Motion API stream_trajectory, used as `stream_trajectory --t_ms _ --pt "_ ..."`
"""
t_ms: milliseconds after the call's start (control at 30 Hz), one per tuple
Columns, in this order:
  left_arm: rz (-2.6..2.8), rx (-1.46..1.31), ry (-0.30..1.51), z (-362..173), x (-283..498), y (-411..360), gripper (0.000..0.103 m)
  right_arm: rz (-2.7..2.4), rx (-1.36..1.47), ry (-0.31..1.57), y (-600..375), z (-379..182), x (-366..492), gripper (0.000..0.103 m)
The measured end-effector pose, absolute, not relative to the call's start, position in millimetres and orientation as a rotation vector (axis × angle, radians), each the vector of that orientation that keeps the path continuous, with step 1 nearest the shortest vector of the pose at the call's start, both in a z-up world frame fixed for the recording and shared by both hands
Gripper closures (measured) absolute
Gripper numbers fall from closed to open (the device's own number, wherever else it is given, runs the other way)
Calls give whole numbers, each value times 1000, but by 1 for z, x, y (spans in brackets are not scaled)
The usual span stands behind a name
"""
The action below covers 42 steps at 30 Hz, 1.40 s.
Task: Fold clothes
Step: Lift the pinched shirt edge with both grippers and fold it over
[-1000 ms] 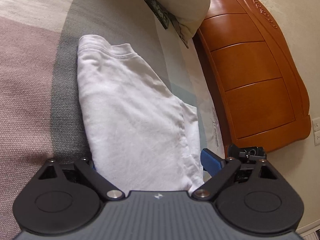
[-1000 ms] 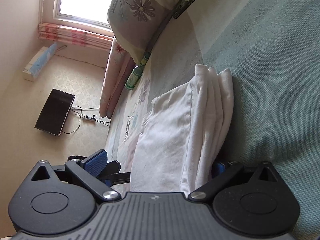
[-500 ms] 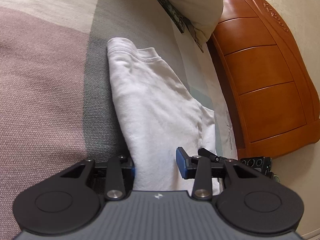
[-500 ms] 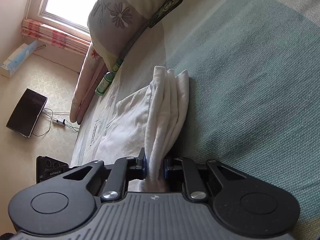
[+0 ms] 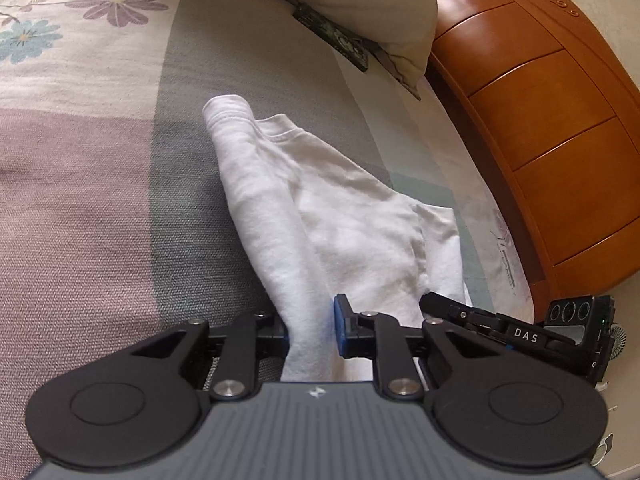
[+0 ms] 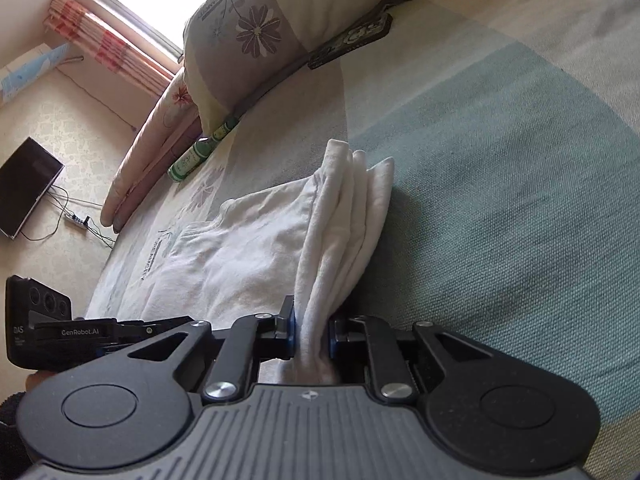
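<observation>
Both jaws have just closed — left gripper (image 5: 311,330) and right gripper (image 6: 311,330) pinch the white T-shirt (image 5: 340,216) below the pillow (image 5: 376,12); stacked layers may slip loose when lifted

The bed (image 5: 100,208) wears a woven cover in broad bands of grey, mauve and teal (cream with flower prints at the upper left of the left wrist view). A white garment (image 5: 340,216) lies partly folded at centre frame. Pillows (image 6: 272,32) sit at the top, a green bottle (image 6: 196,156) beside them.
</observation>
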<state>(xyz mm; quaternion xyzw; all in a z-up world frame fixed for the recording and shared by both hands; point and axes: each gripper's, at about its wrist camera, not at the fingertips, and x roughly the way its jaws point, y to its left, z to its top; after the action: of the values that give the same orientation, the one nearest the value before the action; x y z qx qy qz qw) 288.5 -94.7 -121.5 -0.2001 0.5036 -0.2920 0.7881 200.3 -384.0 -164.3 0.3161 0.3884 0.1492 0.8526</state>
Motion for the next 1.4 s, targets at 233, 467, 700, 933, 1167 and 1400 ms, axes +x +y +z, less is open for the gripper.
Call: stream_trajectory --t_ms 233,467,700,933,1167,1400 --pt "-634 -421 1074 -116 292 -101 87 302 634 829 -382 -159 201 85" --pt "-632 -427 1077 -116 293 -101 87 295 603 832 -378 -155 199 85" --pt "-627 -466 1101 -136 299 -99 81 297 620 842 -380 -160 200 84" --pt "-671 -512 1082 -145 304 -93 75 308 637 841 -380 -165 201 73" --pt "-666 -572 1077 -150 299 -88 78 325 683 831 -386 -171 197 72" --pt "-624 -437 1068 -135 297 -111 82 293 633 827 -379 -168 198 80"
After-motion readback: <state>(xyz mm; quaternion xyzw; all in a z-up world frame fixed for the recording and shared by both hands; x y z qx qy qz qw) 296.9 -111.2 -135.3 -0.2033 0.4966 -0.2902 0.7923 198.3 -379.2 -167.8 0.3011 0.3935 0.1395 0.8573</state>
